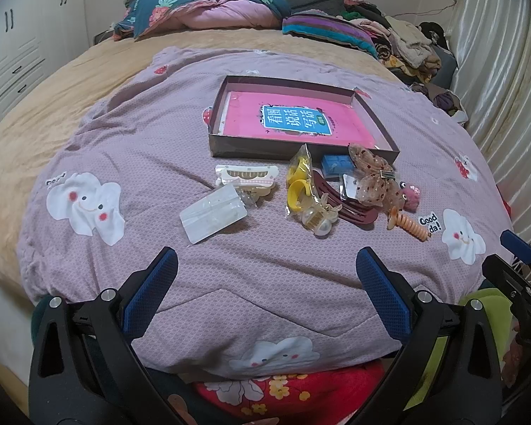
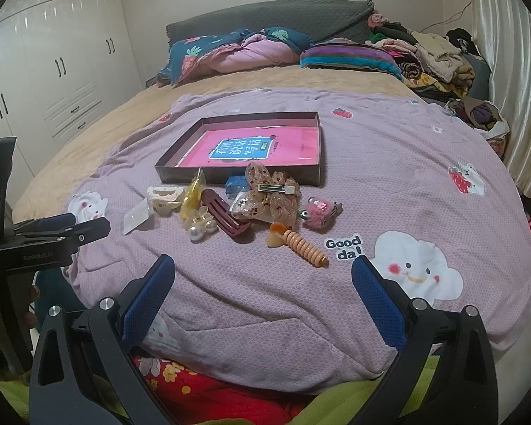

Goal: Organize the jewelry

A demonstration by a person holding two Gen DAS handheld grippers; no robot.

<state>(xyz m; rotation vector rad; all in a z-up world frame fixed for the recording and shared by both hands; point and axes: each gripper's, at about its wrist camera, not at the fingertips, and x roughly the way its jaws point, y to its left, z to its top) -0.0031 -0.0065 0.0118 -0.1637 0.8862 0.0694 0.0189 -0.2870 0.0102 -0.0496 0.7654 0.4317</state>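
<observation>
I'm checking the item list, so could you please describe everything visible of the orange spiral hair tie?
The orange spiral hair tie is a glossy, plastic-looking coil, lying stretched on its side on the purple quilt, nearest the claws. One end carries a translucent amber heart-like charm; the other tapers toward the "Good da!" print. Nothing grips it.

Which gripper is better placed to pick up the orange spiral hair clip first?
Right, probably. The orange spiral hair clip lies at the pile's right end, nearly straight ahead of the open right gripper. From the open left gripper it sits off to the right, meaning a longer reach across.
</observation>
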